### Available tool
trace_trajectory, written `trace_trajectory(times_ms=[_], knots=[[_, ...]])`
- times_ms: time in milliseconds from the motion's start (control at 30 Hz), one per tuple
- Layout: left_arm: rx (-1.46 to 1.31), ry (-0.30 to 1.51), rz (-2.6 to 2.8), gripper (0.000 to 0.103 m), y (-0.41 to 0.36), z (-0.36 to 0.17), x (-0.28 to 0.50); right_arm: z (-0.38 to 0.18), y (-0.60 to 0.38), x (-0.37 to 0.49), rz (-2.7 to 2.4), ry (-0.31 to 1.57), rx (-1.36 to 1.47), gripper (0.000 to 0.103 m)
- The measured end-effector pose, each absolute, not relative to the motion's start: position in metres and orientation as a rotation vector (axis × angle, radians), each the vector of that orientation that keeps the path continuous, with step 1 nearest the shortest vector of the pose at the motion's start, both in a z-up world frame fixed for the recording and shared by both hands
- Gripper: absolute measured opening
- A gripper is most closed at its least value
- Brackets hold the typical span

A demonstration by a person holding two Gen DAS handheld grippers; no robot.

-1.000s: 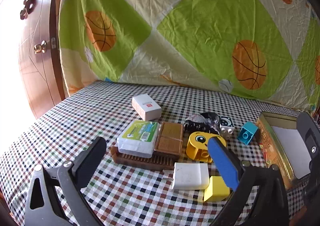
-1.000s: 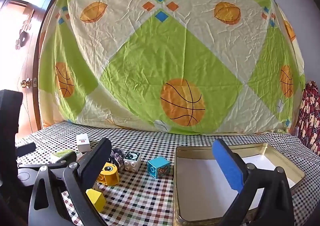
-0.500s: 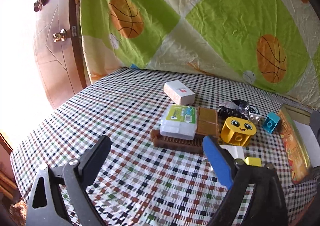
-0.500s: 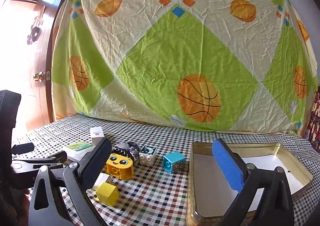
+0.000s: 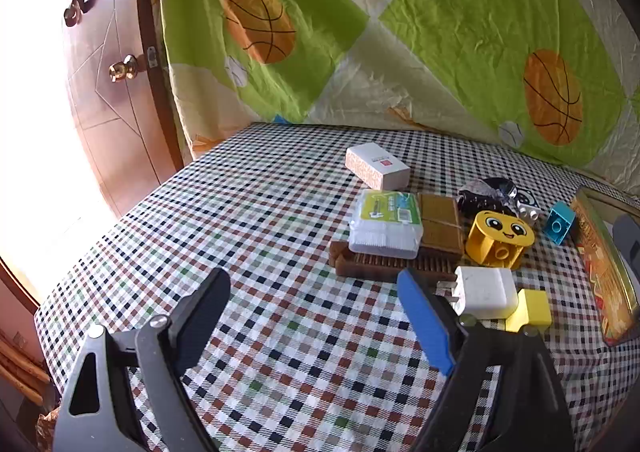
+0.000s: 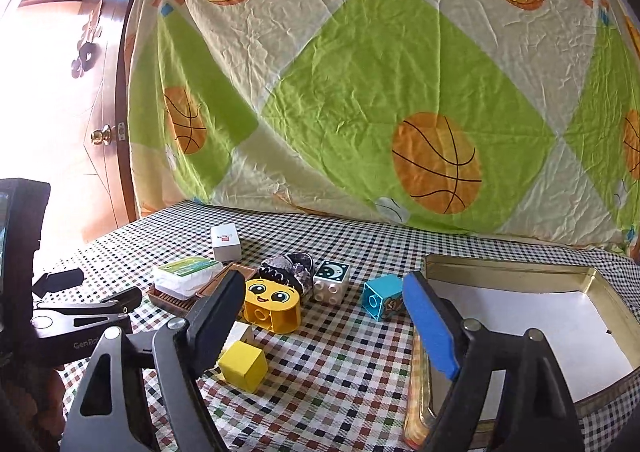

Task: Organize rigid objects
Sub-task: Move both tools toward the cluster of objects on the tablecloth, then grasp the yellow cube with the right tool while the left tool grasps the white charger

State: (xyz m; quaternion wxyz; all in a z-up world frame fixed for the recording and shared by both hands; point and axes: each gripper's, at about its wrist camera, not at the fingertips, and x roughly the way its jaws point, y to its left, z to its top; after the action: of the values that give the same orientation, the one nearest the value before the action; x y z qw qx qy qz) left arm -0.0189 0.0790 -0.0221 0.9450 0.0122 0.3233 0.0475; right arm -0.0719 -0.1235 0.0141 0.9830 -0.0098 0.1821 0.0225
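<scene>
Small items lie clustered on the checked tablecloth: a white box (image 5: 378,166), a clear case with a green label (image 5: 385,227) on a brown comb (image 5: 390,264), a yellow smiley block (image 5: 500,238), a white charger (image 5: 484,291), a yellow cube (image 5: 530,310), a blue block (image 5: 560,221). My left gripper (image 5: 312,300) hovers over bare cloth left of the charger, jaws closing, nothing between them. My right gripper (image 6: 324,298) hangs before the smiley block (image 6: 272,302) and blue block (image 6: 380,296), jaws closing on nothing. A gold tin (image 6: 600,280) lies at the right.
A wooden door (image 5: 100,100) stands at the left past the table edge. A basketball-print sheet (image 6: 360,92) hangs behind the table. A white face block (image 6: 332,280) and a dark crinkled bundle (image 6: 286,266) sit behind the smiley block. The left gripper's body (image 6: 80,316) shows at the right view's left.
The left gripper swung left, so the objects shifted right in its view, and its jaws narrowed. The right gripper tipped down and turned slightly left, with its jaws narrower too.
</scene>
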Motion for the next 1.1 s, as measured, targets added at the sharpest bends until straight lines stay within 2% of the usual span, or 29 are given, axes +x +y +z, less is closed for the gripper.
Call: trace_trajectory(times_ms=[900, 1100], knots=[[0.026, 0.706, 0.114, 0.087, 0.106, -0.026, -0.017, -0.005, -0.104, -0.047, 0.277, 0.593, -0.061, 0.083], [0.046, 0.731, 0.08, 0.088, 0.1, -0.03, -0.017, -0.027, -0.096, -0.022, 0.328, 0.755, -0.066, 0.083]])
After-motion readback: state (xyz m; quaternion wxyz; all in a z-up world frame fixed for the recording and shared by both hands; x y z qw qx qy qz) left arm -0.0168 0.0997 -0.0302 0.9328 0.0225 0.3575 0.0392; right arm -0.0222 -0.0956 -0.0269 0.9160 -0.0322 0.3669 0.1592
